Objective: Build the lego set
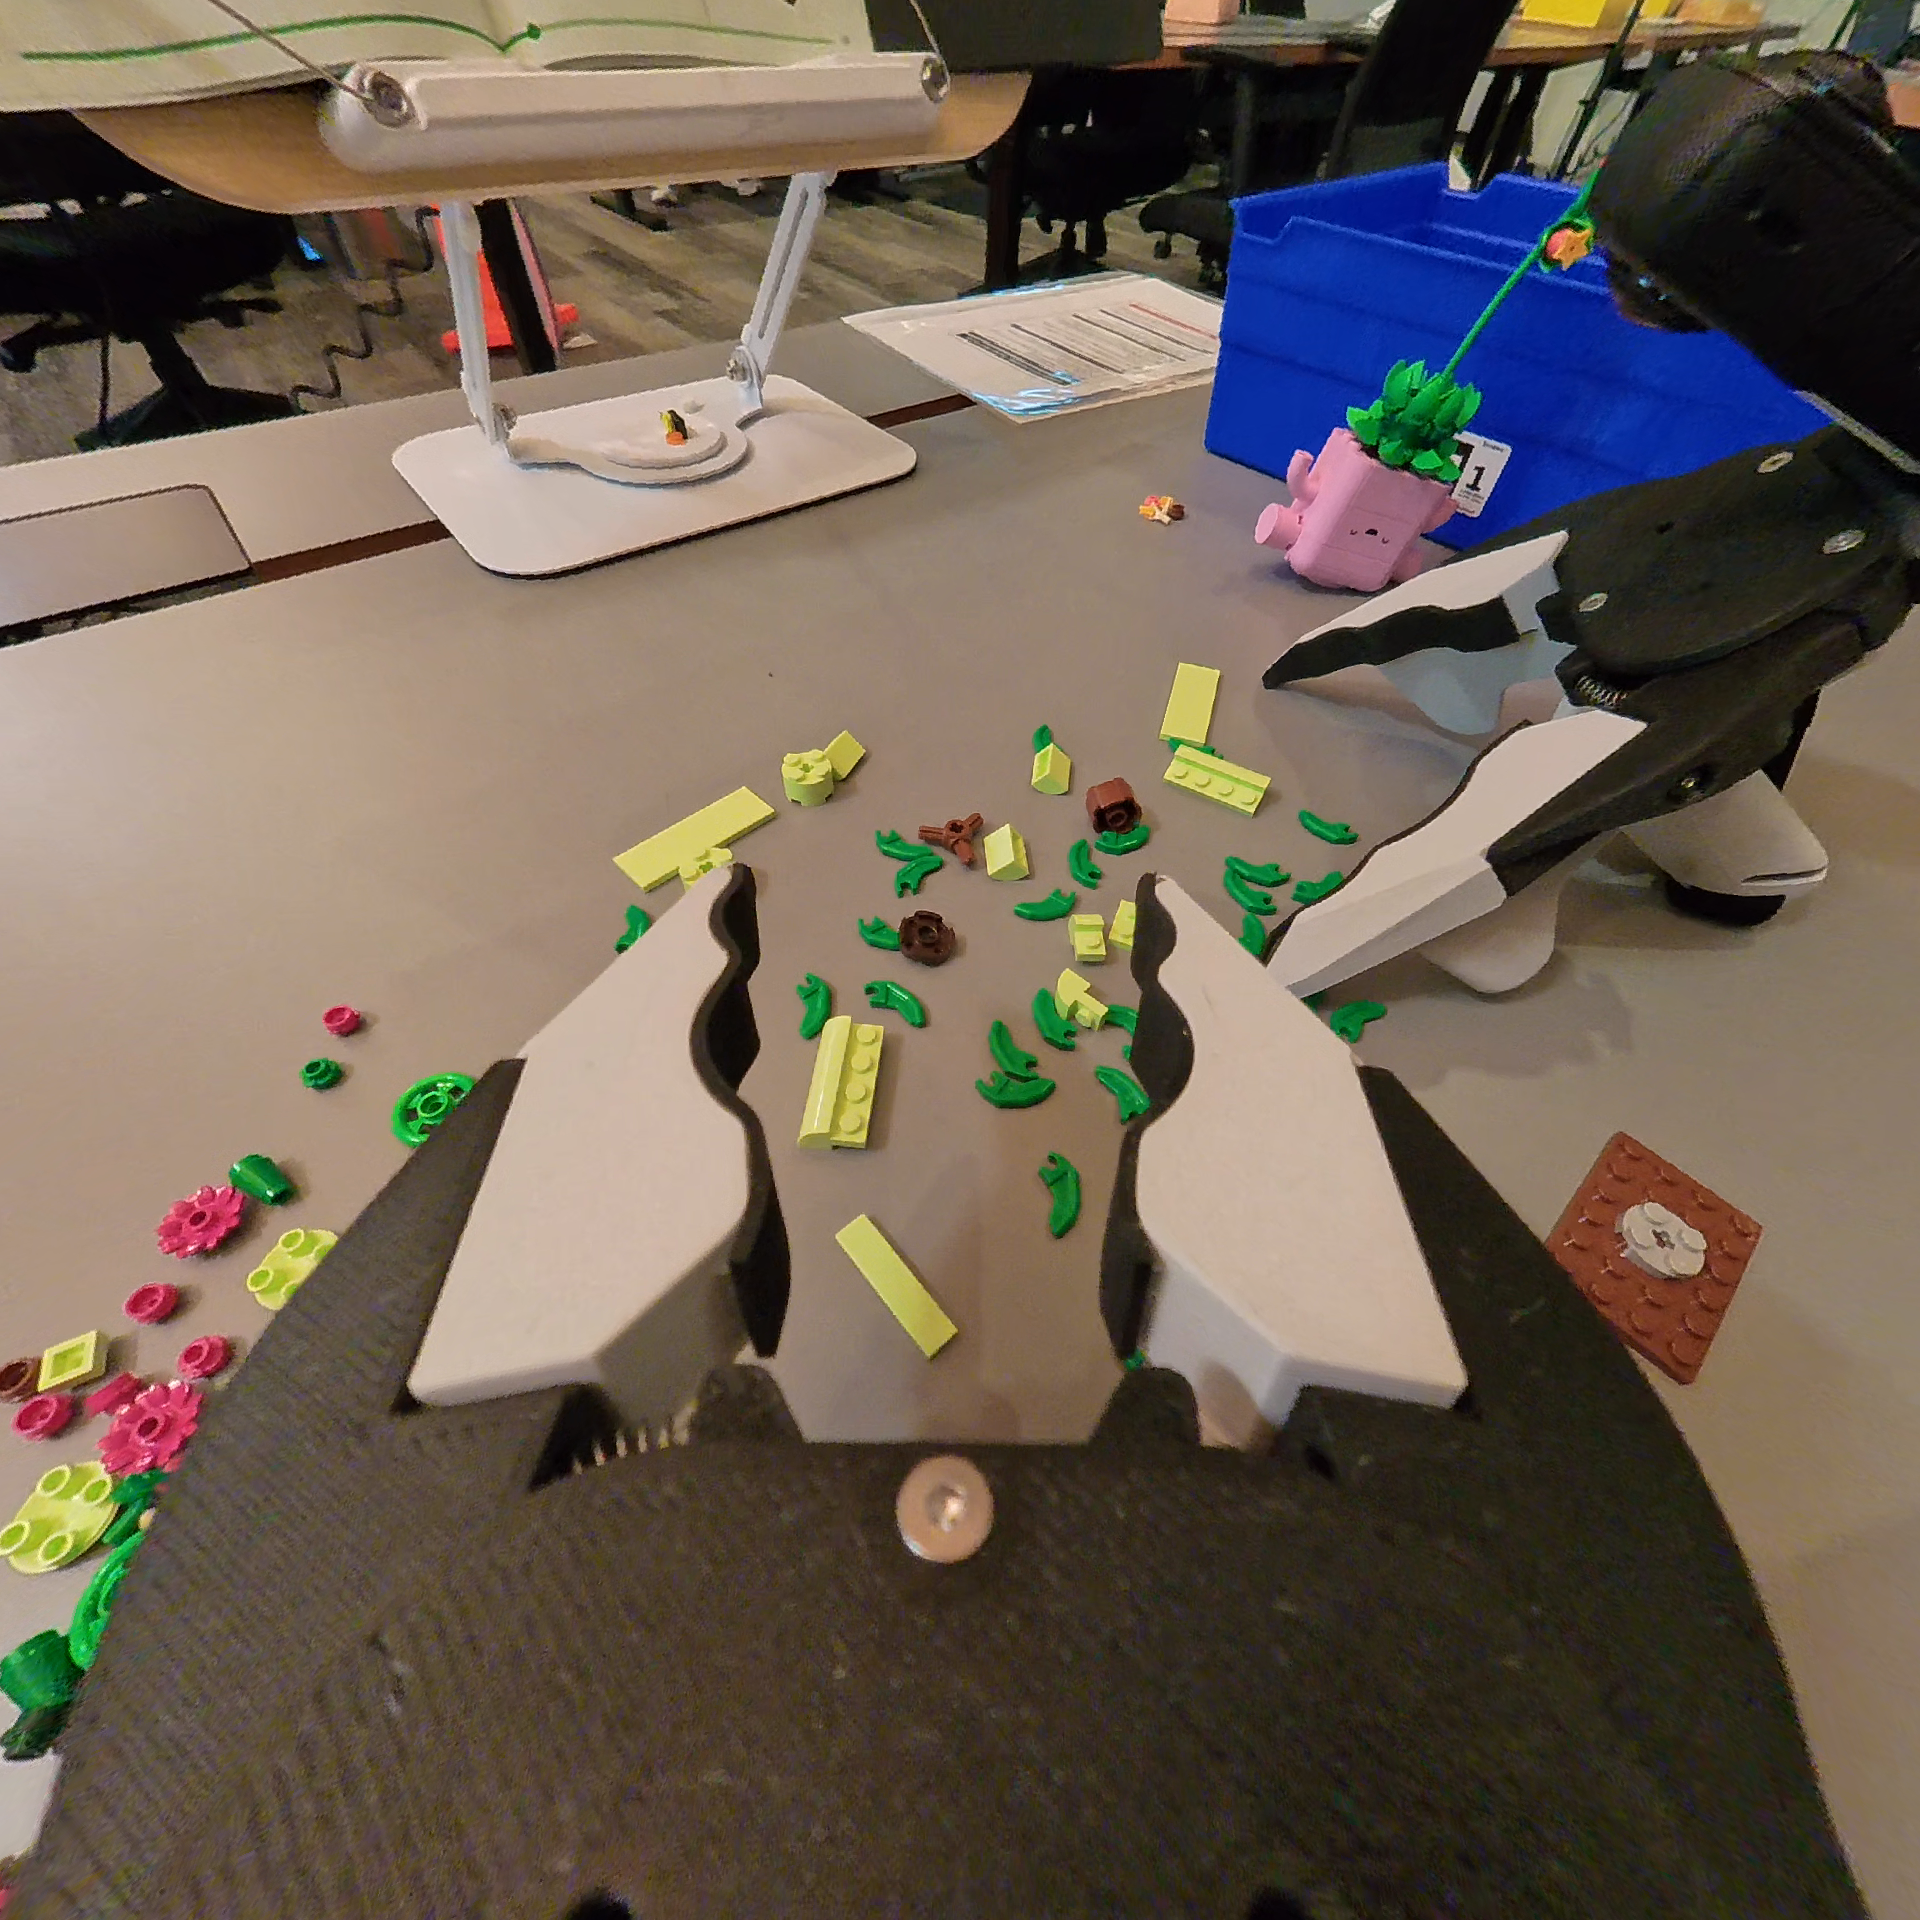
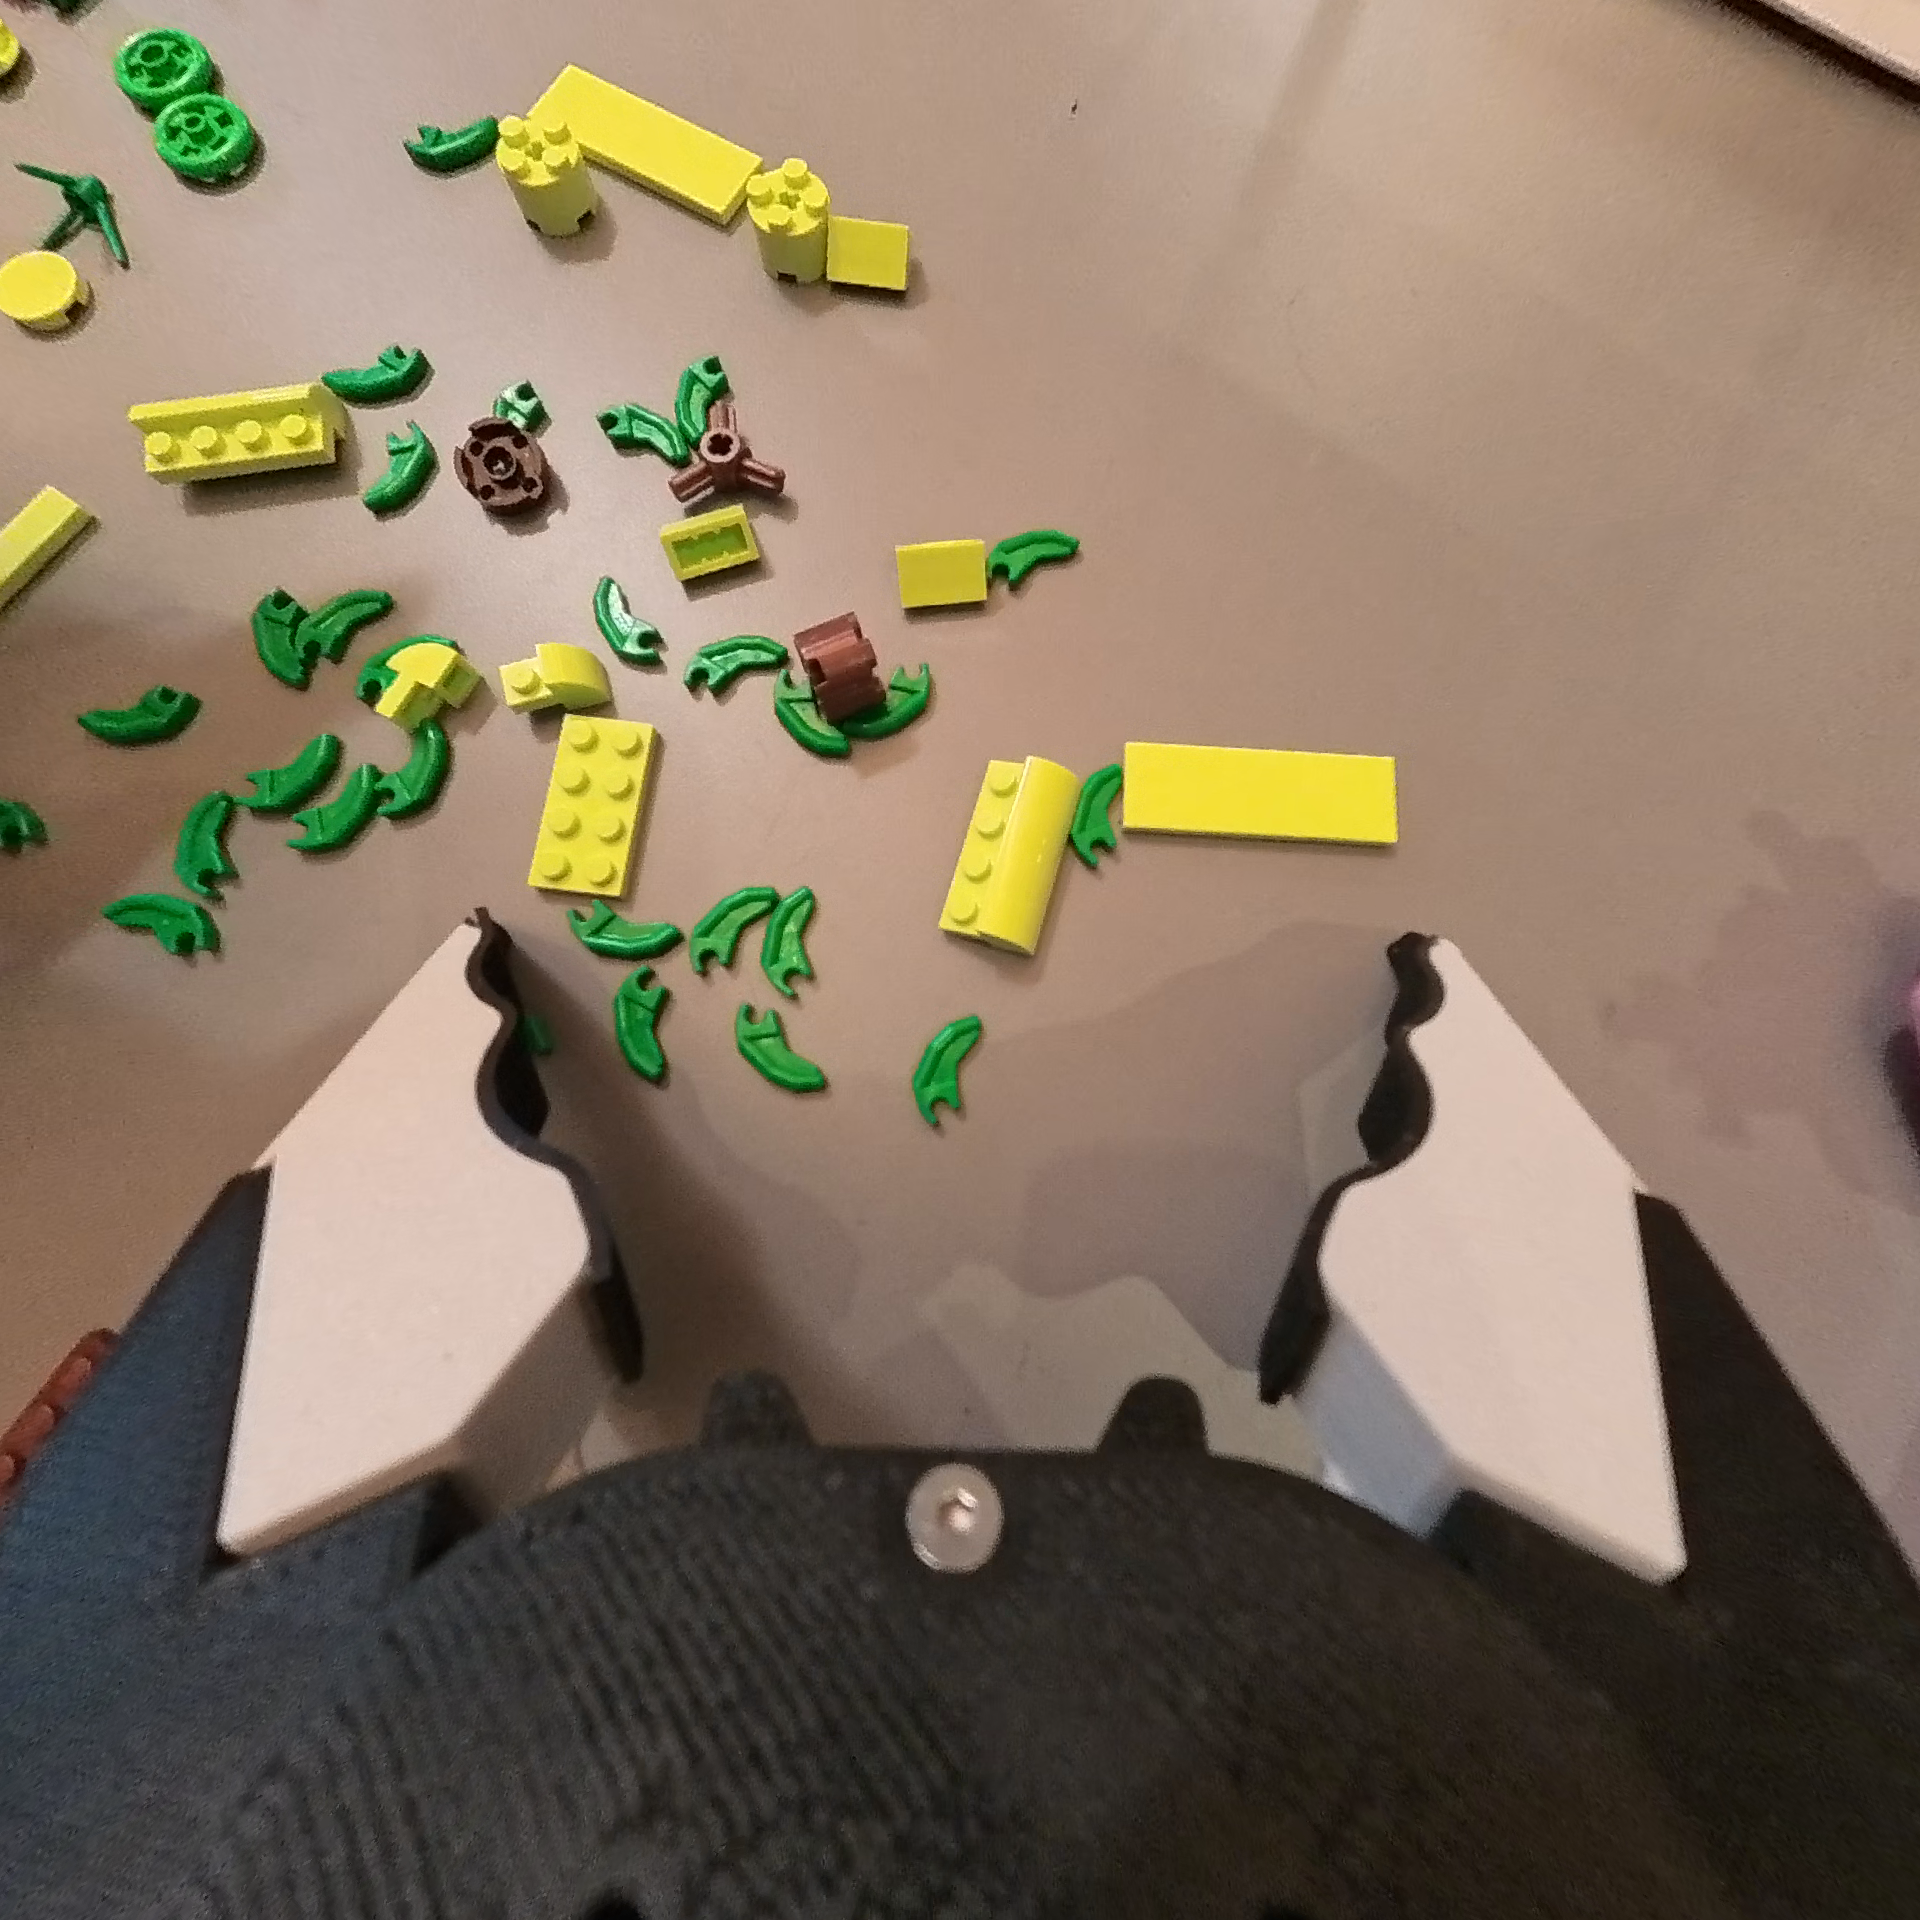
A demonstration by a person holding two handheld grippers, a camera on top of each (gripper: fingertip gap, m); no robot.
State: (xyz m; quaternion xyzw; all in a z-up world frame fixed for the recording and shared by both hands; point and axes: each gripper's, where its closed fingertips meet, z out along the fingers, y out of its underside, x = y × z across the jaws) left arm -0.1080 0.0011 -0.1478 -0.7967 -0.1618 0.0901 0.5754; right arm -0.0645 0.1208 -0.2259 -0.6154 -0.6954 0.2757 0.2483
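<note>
Loose lego pieces lie scattered on the grey table (image 1: 312, 790): lime bricks and tiles such as a studded lime plate (image 1: 844, 1081), several green leaf pieces (image 1: 1013, 1086) and a brown round piece (image 1: 926, 937). My left gripper (image 1: 943, 883) is open and empty, hovering over them. My right gripper (image 2: 951, 940) is open and empty above green leaves (image 2: 779, 1049), near a lime curved brick (image 2: 1006, 857) and a long lime tile (image 2: 1257, 793). It also shows at the right of the left wrist view (image 1: 1278, 821). A pink lego pot with a green plant (image 1: 1361, 499) stands at the back right.
A brown plate with a grey round piece (image 1: 1654, 1252) lies at the right. Pink flowers and studs (image 1: 156, 1423) lie at the left. A blue bin (image 1: 1455, 312), a sheet in plastic (image 1: 1049, 338) and a white book stand (image 1: 655, 468) are at the back. The studded lime plate (image 1: 844, 1081) is closer to my left gripper, around 6 cm from its tips; the right tips are 11 cm off. The right camera catches it too, in the right wrist view (image 2: 215, 418).
</note>
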